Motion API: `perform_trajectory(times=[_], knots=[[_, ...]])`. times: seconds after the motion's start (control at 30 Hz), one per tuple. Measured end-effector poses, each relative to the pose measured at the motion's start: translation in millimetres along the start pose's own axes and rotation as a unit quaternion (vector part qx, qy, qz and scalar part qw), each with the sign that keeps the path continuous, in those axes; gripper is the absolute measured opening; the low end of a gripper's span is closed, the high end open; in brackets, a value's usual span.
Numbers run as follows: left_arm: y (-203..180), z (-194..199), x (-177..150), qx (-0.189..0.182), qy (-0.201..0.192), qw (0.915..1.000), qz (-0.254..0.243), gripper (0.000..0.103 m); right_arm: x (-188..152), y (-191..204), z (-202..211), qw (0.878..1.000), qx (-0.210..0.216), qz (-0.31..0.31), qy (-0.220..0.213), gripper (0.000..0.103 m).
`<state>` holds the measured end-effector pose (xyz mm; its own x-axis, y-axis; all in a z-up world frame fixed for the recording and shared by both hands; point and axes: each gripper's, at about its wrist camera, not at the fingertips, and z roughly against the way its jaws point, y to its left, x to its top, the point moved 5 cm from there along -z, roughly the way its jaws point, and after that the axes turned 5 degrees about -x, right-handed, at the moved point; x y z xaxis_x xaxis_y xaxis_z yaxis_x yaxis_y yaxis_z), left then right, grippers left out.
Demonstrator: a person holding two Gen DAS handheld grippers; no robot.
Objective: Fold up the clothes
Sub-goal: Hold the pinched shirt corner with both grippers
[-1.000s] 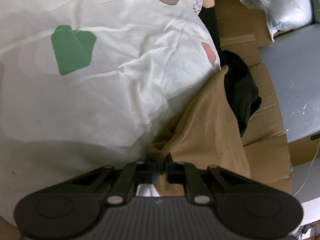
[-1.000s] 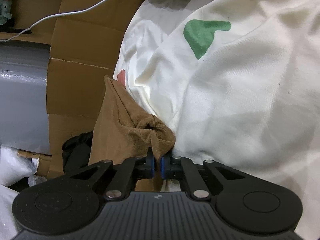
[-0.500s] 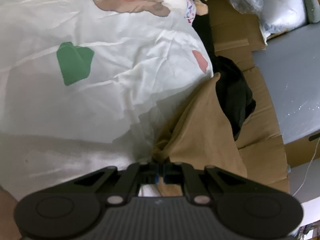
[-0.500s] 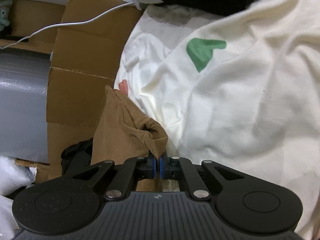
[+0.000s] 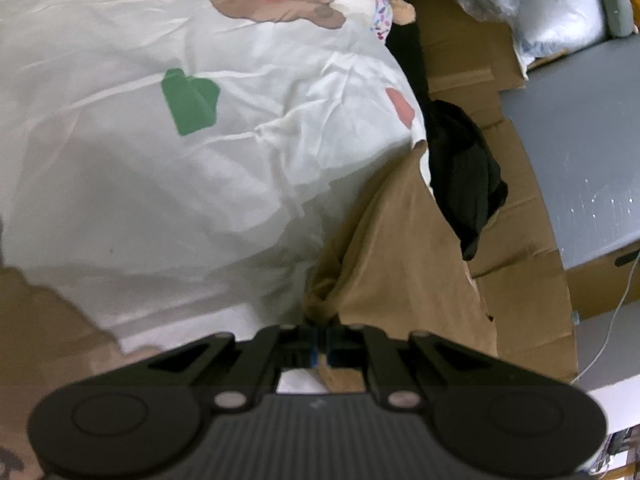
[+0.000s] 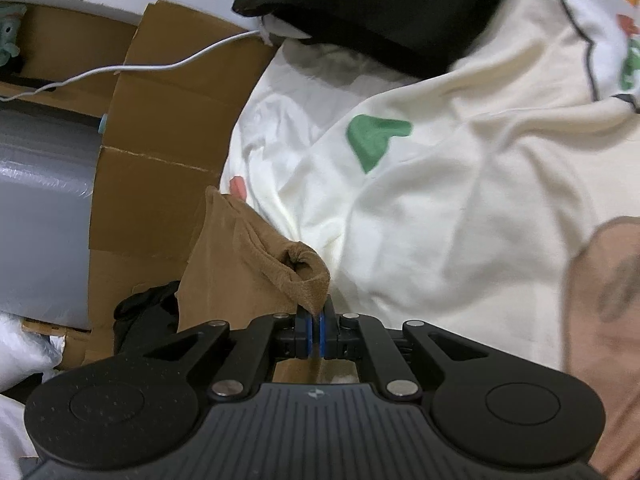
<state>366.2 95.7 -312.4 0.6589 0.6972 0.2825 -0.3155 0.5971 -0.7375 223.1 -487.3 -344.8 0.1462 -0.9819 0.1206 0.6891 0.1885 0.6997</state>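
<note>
flattened cardboard (image 5: 516,280), white cable (image 6: 132,68), grey surface (image 5: 580,132), printed white sheet (image 5: 160,160)

We saw a thin, sheer tan cloth (image 6: 240,264) over a soft, matt cream sheet (image 5: 200,184). Matt brown cardboard (image 5: 520,280) lay beside it, and the grippers' black plastic looked ribbed.

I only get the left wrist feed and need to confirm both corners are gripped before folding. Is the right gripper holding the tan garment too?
Observer: Yes. The right gripper is shut on a bunched corner of the tan garment.
Operator: Anything behind it I can't see?
Observer: A white cable runs across the cardboard.
Operator: And further up the bed?
Observer: A black cloth lies over the top edge of the cream sheet.
</note>
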Motion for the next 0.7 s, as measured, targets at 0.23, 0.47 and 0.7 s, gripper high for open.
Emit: perform_trajectory(times=[0.23,0.47,0.7], knots=[[10,14,-20,0.005,0.008,0.9999,0.008,0.003,-4,-19,21,1.000,-0.013,-0.001,-0.008,0.003],[12,31,-38,0.006,0.025,0.9997,0.005,0.003,-2,-30,39,1.000,-0.023,-0.003,-0.014,0.003],[20,40,-54,0.004,0.027,0.9995,0.017,0.003,0,-41,58,0.999,-0.032,-0.005,-0.019,0.003]])
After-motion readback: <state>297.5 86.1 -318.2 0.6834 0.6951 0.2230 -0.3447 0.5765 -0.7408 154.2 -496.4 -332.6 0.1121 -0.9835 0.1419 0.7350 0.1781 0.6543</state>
